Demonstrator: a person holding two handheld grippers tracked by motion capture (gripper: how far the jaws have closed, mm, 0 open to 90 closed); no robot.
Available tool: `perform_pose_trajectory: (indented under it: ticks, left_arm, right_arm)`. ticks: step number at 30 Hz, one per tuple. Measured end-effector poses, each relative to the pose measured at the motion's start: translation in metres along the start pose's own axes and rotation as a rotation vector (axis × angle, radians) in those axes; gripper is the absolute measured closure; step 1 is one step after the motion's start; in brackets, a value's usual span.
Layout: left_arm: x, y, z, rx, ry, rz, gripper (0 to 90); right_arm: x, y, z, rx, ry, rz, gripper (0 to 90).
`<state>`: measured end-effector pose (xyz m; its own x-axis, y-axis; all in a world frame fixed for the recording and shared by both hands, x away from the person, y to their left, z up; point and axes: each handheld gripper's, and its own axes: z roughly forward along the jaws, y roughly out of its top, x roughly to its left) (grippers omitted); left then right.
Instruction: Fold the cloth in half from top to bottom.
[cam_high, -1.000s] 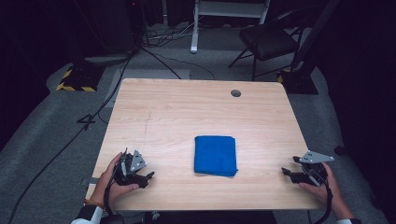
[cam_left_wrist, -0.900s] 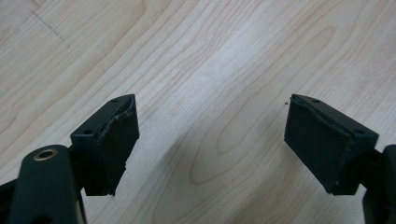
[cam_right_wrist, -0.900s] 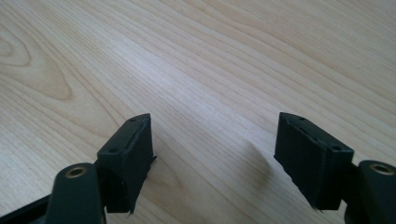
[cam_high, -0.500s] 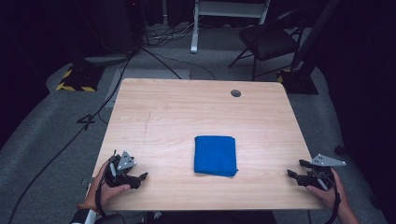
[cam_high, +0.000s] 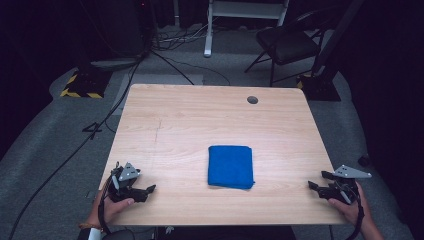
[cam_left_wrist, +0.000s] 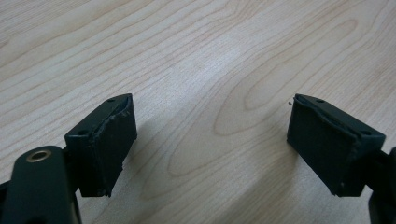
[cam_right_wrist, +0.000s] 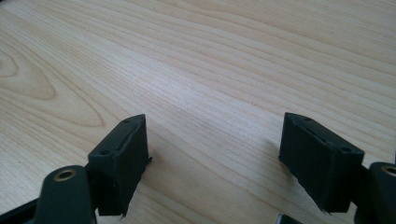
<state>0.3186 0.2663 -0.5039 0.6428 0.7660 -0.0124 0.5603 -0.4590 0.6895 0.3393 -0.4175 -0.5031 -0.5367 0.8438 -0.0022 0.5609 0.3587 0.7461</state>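
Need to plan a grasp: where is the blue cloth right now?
In the high view, the folded blue cloth lies on the table, near its front edge, between the left gripper and right gripper.

Left claw (cam_high: 150, 190) low at the near left corner, held in the left hand (cam_high: 111, 207), jaws pointing toward the middle and standing well apart with nothing between them. Right claw (cam_high: 314, 181) at the near right edge, gripped by the right hand (cam_high: 350, 210), jaws pointing inward. Its jaws have just been opening and stand wide, nothing between them. Both forearms enter from the bottom edge, well apart.
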Motion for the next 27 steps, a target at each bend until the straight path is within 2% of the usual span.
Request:
perform_pose_trajectory:
  ticks: [10,27]
  left_arm:
    - [0.0000,-0.0001,-0.0001,0.000,0.002,0.000,16.1]
    - [0.0004,-0.0001,-0.0002,0.000,0.008,-0.004,16.1]
  right_arm:
    - [0.0015,-0.0004,-0.0005,0.001,-0.017,0.017,23.9]
    - [0.0009,-0.0002,-0.0002,0.001,-0.015,0.014,23.9]
